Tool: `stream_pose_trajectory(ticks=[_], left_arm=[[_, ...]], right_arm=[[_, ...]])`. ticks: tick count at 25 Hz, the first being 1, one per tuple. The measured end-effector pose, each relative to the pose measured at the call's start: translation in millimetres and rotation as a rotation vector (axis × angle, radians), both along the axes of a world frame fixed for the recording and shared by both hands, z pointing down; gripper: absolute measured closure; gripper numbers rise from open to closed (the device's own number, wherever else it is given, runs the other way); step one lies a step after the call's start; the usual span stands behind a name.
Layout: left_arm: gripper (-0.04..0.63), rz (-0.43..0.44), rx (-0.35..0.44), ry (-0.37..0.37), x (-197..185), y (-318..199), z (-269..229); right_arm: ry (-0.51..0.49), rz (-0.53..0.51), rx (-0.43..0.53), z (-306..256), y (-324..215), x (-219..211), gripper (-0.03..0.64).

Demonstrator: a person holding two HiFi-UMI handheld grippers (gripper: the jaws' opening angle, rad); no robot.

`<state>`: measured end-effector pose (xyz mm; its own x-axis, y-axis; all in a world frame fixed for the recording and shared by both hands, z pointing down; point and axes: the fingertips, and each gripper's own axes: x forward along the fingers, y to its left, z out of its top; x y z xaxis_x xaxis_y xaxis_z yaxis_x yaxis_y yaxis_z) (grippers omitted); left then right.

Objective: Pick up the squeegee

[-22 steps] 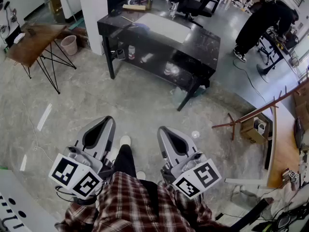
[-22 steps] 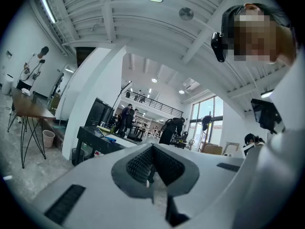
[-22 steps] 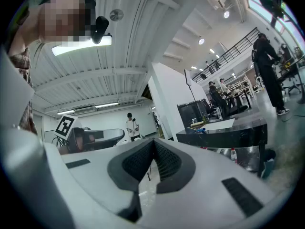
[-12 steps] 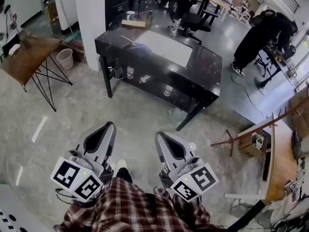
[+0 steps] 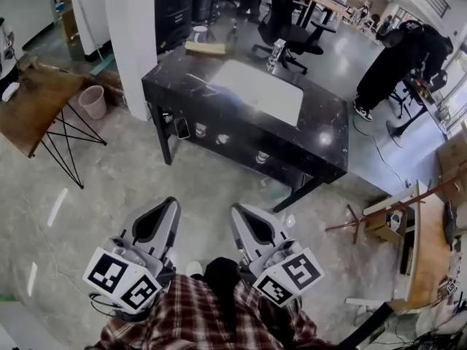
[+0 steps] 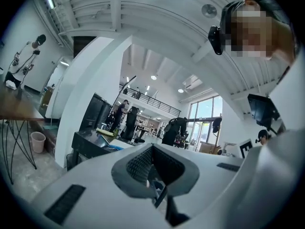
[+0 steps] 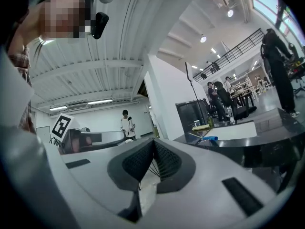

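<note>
Low in the frame, the left gripper (image 5: 173, 203) and right gripper (image 5: 235, 209) are both clenched on nothing, side by side over a plaid shirt (image 5: 197, 313). Well beyond them, at upper centre, stands a black table (image 5: 321, 133). On its left part lies a small blue tool, apparently the squeegee (image 5: 206, 90).

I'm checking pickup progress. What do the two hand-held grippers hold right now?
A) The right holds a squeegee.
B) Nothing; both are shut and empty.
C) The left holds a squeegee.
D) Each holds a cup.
B: the left hand-held gripper and right hand-held gripper both have their jaws together with nothing between them, over the floor short of the black desk.
</note>
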<state>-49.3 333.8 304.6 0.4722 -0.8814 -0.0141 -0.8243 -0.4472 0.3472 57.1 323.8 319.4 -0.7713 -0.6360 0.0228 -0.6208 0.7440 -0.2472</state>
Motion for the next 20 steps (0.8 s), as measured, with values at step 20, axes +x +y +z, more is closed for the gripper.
stream_pose_trajectory(ticks=[20], left_arm=[[0.584, 0.024, -0.067, 0.006, -14, -281, -11]], right_arm=[[0.037, 0.028, -0.044, -14, -294, -8, 0.604]])
